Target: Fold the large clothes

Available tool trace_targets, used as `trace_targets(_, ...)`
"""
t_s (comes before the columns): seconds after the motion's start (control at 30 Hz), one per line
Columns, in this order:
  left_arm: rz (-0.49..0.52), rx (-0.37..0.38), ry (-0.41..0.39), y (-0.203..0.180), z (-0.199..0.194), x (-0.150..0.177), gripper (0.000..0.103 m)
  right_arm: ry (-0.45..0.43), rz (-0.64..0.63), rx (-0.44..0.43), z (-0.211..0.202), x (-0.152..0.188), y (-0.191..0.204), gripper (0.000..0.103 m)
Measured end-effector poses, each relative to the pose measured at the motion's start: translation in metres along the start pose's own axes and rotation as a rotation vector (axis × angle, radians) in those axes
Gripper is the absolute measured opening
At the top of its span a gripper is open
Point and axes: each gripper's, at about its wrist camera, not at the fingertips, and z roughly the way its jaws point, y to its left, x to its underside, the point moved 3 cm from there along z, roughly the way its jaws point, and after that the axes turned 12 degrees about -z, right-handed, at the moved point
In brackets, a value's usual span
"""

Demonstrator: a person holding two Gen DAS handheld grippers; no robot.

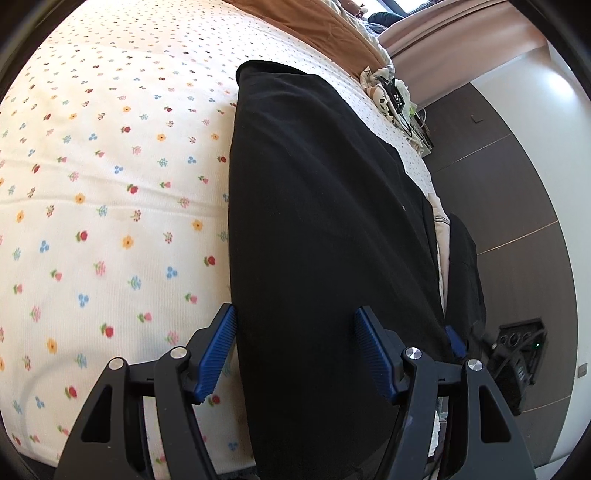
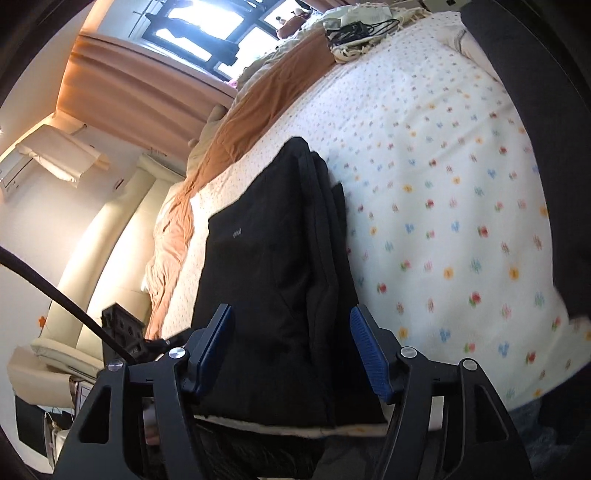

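A black garment lies folded lengthwise in a long strip on the flowered bedsheet. My left gripper is open, its blue pads on either side of the strip's near end, with the cloth between them. In the right wrist view the same black garment shows stacked folded layers along its right side and a small logo. My right gripper is open, its blue pads straddling the near end of the garment at the bed's edge.
An orange-brown blanket and a pile of cables and cloth lie at the bed's far end. Dark wood floor runs beside the bed. A cream headboard, curtains and a black device show on the left.
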Motion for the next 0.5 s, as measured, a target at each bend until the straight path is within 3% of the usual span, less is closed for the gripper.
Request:
trace_targets(0.17, -0.008, 0.013, -0.013, 0.0, 0.005, -0.015, 0.066, 0.04, -0.056, -0.019, 0.025, -0.037, 0.013, 0.063)
trace_targets(0.27, -0.006, 0.012, -0.023, -0.001, 0.007, -0.025, 0.066, 0.086, -0.081, -0.035, 0.052, -0.056, 0.016, 0.057)
trace_targets(0.5, 0.015, -0.004, -0.03, -0.009, 0.011, -0.036, 0.066, 0.154, -0.043, -0.047, 0.102, -0.081, 0.005, 0.055)
